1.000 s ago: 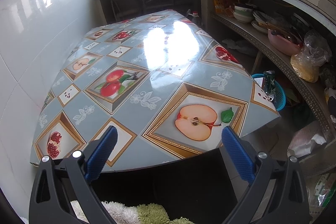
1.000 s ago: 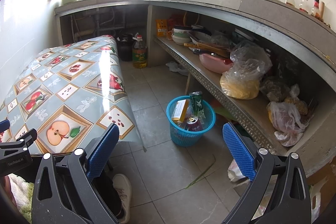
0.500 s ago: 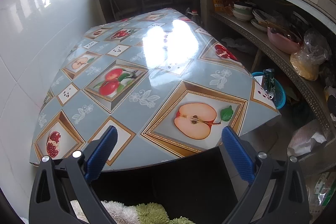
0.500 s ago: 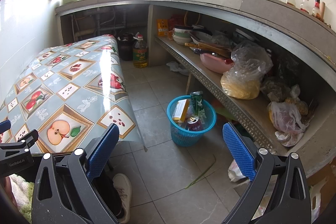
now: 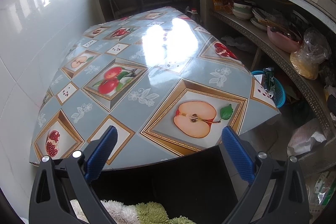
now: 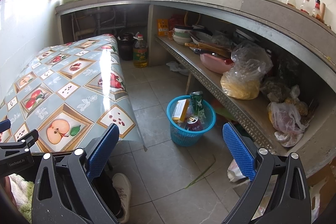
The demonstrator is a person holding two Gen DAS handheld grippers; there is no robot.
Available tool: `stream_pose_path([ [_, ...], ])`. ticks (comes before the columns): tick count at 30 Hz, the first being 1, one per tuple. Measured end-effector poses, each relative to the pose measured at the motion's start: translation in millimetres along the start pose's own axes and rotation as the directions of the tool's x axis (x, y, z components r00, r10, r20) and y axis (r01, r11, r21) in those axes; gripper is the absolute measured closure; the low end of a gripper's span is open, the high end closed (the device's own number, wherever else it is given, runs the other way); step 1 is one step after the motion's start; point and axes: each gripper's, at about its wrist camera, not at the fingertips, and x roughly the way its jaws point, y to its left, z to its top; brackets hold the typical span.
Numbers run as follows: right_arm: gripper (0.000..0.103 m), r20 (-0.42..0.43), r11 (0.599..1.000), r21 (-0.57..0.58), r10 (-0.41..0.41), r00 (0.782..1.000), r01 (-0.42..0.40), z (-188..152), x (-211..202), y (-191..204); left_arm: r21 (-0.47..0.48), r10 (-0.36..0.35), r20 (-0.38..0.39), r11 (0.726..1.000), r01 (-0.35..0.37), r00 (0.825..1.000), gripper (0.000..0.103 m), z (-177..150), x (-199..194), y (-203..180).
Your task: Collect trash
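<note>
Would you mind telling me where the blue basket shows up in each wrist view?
Left wrist: the blue basket is at right of centre, half hidden behind the table's right corner.
Right wrist: the basket is in the centre, standing in full view on the floor.
Shared landmark: the halved-apple print on the tablecloth.

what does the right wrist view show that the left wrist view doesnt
Only the right wrist view shows the inside of the blue basket, with a red can and a yellow box, plus the oil bottle, a white shoe and the left gripper from the side.

Only the left wrist view shows the table's near-left corner with the pomegranate print.

Both show the fruit-print tablecloth, the basket, the green can and the pink bowl on the shelf. Both grippers are open and empty.
</note>
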Motion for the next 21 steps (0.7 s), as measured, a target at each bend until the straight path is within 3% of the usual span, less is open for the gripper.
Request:
stream_pose_path([
  [21,0.008,0.003,1.000,-0.002,0.001,1.000,-0.001,0.2,0.1,0.4,0.010,-0.015,-0.009,1.000,0.015,1.000,0.006,-0.7,2.8,0.2],
])
